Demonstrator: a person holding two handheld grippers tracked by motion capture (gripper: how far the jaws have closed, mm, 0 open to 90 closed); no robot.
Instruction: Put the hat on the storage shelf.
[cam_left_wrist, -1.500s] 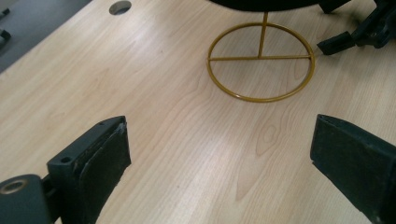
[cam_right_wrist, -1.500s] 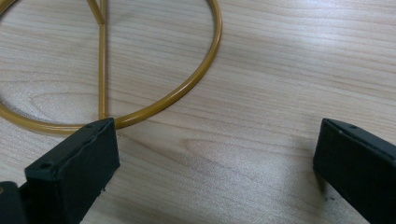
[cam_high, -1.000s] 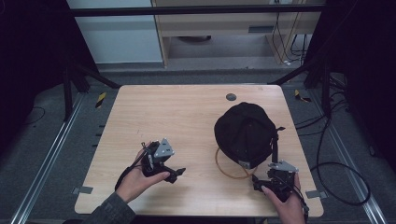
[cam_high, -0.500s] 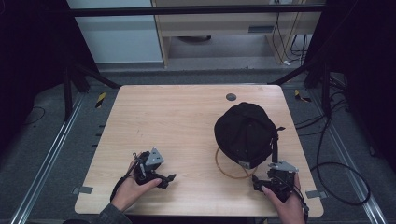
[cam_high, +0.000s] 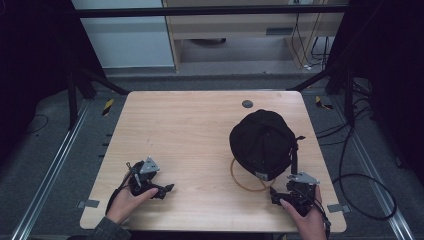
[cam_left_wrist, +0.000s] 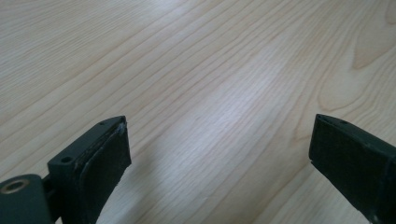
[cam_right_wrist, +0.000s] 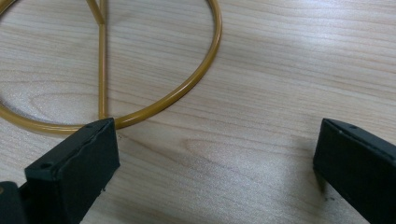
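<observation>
Both grippers rest near the table's (cam_high: 200, 125) near edge, jaws spread wide, holding nothing: left gripper (cam_left_wrist: 219, 154) over bare wood, right gripper (cam_right_wrist: 215, 163) beside a yellow wire ring (cam_right_wrist: 187, 88) under the black cap (cam_high: 262, 142).

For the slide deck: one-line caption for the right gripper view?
Open right tool low over the wooden table, beside a gold wire ring.

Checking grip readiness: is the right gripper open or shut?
Open: the right gripper shows jaws wide apart over bare wood, nothing between them.
</observation>
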